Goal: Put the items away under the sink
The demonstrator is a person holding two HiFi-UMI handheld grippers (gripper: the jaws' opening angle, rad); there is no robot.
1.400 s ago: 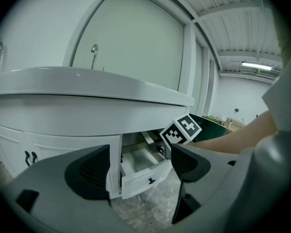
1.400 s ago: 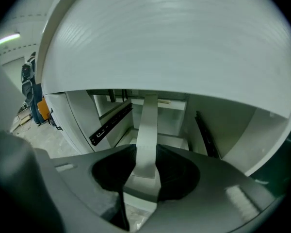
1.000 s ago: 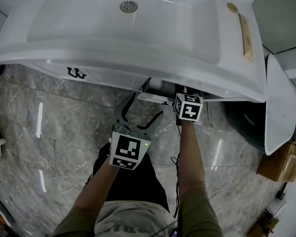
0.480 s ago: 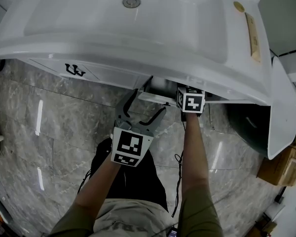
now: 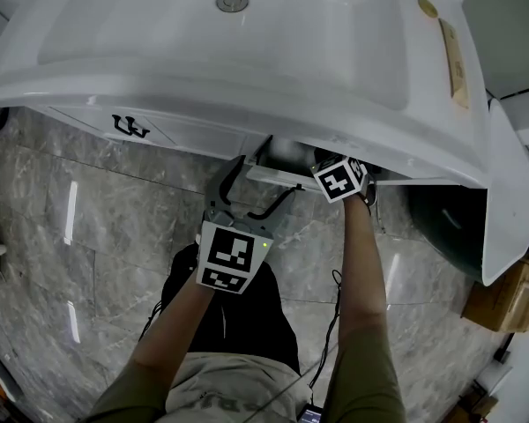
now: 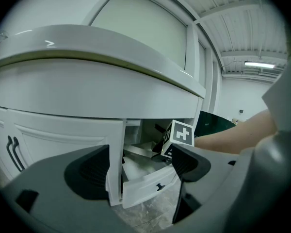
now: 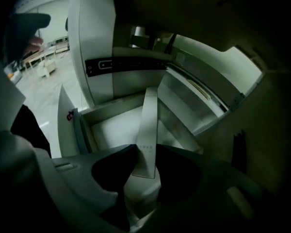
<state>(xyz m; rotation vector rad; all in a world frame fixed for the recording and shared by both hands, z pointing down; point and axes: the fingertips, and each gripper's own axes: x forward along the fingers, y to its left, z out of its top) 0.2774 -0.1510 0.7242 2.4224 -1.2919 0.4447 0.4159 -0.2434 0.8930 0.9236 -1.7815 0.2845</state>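
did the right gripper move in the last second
yes: the right gripper, jaws on a flat white box, rolled; its marker cube sat square to the sink front edge and now sits skewed, at the same open drawer.

We see our left gripper (image 6: 138,173) with jaws apart, gripping nothing. Beyond them an open white drawer (image 6: 150,188) sits under the sink (image 6: 87,81), and the right gripper's marker cube (image 6: 179,136) hangs over it.

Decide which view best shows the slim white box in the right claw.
Right gripper view: the slim white box stands clamped in the right claw above the open drawer. The other views show only that gripper's cube.
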